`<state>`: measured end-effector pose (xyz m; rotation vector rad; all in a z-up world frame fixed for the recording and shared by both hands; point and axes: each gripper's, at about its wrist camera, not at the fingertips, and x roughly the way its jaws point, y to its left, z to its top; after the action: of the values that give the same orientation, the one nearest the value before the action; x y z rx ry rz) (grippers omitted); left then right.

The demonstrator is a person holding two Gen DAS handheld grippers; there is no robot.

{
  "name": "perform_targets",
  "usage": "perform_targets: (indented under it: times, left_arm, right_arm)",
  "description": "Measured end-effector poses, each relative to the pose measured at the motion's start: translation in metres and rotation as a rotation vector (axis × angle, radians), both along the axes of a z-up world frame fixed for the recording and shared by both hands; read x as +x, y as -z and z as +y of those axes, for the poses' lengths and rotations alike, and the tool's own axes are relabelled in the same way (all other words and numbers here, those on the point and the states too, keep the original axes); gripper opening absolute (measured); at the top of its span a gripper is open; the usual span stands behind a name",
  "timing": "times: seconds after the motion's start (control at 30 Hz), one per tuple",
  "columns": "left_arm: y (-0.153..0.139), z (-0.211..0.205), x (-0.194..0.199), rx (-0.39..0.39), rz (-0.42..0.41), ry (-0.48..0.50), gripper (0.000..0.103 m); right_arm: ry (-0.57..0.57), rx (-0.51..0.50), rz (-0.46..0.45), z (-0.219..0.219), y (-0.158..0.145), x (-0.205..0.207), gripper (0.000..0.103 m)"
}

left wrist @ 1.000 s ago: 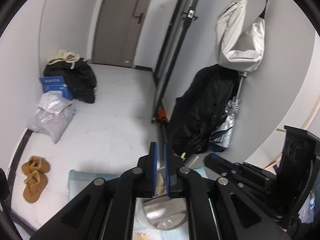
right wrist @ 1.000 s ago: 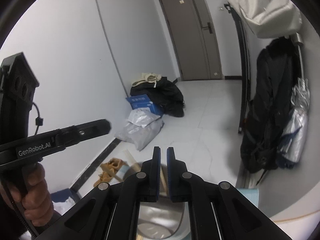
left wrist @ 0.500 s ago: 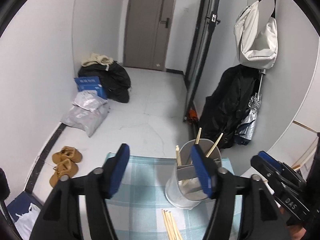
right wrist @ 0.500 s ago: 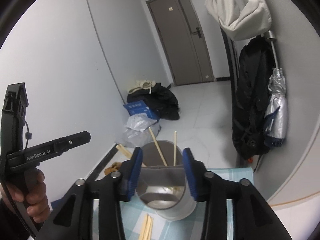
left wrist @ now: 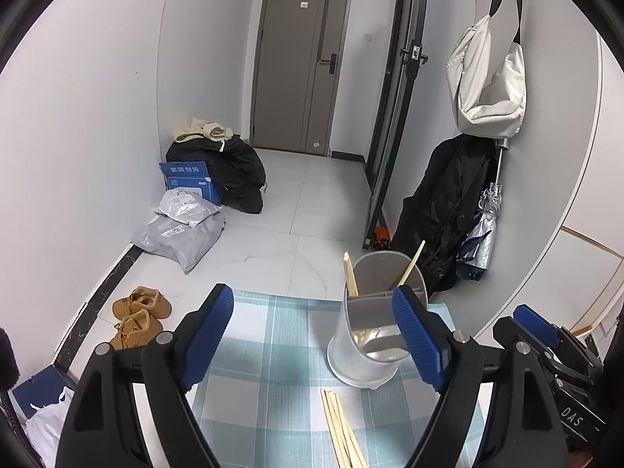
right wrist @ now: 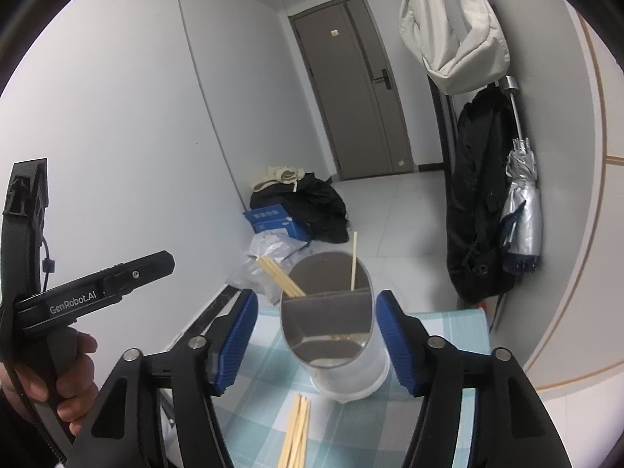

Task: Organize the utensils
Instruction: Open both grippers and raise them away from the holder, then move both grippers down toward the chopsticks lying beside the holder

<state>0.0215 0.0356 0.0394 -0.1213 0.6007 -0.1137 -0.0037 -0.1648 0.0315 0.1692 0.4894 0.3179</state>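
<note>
A grey divided utensil holder [left wrist: 362, 347] stands upright on a blue-checked cloth [left wrist: 273, 355], with a few wooden chopsticks [left wrist: 351, 279] leaning in it. More loose chopsticks [left wrist: 343, 429] lie on the cloth in front of it. My left gripper [left wrist: 312, 335] is opening, nothing between its blue pads; the holder stands ahead by the right pad. My right gripper [right wrist: 316, 339] is opening too. In its view the holder [right wrist: 343, 366] stands just ahead between the pads, untouched, with the loose chopsticks [right wrist: 297, 429] below.
The cloth's far edge drops to a white tiled floor [left wrist: 312, 202]. Brown shoes [left wrist: 140, 312], grey parcels [left wrist: 183, 230] and black bags [left wrist: 226, 167] lie at the left wall. A black coat [left wrist: 448, 202] and umbrella [left wrist: 483, 234] hang right. A hand [right wrist: 66, 382] holds the left gripper's handle.
Both grippers went from shut to wide open. Both views drew back, so the holder, the cloth and the loose chopsticks now show beyond the fingers.
</note>
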Motion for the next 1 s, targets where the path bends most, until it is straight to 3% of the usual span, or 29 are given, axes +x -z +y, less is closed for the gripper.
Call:
perform_targets:
  times: [0.1,0.23,0.53,0.77,1.0]
  left_arm:
    - [0.009,0.001,-0.005,-0.002,0.000,-0.011,0.085]
    - [0.023,0.003,-0.012,-0.010,0.008,-0.017,0.085]
    - [0.073,0.001,-0.015,-0.010,0.111,0.002,0.085]
    - [0.109,0.012,-0.003,-0.043,0.217,-0.014,0.085]
    - [0.126,0.035,0.001,-0.101,0.259,-0.052,0.085]
  right_arm:
    - [0.003,-0.005,0.008,0.001,0.007,-0.007,0.068]
    - [0.017,-0.023,0.032,0.002,0.020,-0.013,0.079]
    - [0.009,-0.069,0.123,0.008,0.066,-0.022,0.079]
    - [0.028,-0.105,0.250,0.012,0.106,-0.018,0.079]
    - [-0.021,-0.192,0.374,0.027,0.141,-0.003,0.079]
